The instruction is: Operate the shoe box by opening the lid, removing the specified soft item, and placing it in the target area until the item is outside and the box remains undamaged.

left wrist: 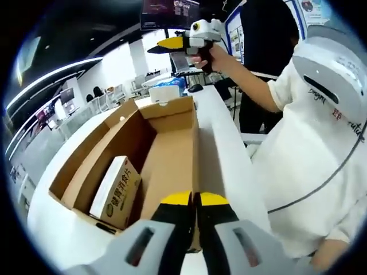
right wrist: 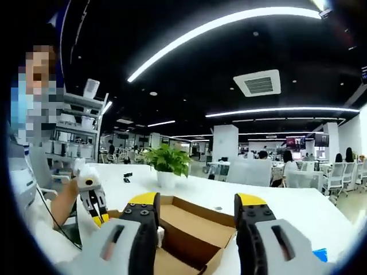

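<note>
Left gripper (left wrist: 194,199) hangs with its yellow-tipped jaws pressed together, empty, over the open brown cardboard shoe box (left wrist: 172,149) on the white table (left wrist: 221,143); right gripper (right wrist: 196,209) gapes wide. Lid work looks done, but removal remains: a small printed carton (left wrist: 116,192) lies inside against the box wall.
</note>
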`<move>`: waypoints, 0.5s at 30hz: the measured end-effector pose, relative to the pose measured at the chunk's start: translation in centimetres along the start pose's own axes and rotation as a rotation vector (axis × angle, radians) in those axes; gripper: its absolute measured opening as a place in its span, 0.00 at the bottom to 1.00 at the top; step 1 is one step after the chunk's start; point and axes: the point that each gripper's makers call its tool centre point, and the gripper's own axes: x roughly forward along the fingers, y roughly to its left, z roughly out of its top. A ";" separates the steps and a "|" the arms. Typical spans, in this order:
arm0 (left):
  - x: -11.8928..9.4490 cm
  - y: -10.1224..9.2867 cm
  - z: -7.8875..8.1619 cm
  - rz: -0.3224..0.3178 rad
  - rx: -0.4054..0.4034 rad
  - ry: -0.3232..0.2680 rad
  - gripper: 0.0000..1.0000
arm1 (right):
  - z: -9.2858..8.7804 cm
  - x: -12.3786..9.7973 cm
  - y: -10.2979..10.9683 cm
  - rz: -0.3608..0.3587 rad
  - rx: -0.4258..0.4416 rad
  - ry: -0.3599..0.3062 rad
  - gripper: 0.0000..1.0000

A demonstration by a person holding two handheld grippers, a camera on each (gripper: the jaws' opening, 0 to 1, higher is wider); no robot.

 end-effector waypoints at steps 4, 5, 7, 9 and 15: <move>0.0 -0.1 0.0 -0.012 0.034 0.000 0.02 | 0.6 0.7 0.5 0.046 -0.107 0.105 0.52; 0.0 -0.1 0.0 -0.019 0.037 0.002 0.02 | 0.8 0.9 1.0 0.061 -0.176 0.148 0.50; 0.1 -0.2 0.0 -0.029 0.038 0.004 0.02 | 0.1 1.2 1.5 0.069 -0.265 0.223 0.45; 0.1 -0.3 0.0 -0.034 0.049 0.005 0.02 | -0.6 1.6 1.9 0.059 -0.290 0.258 0.41; 0.2 -0.2 0.0 -0.029 0.022 0.002 0.01 | -3.1 3.6 4.5 0.185 -0.252 0.283 0.40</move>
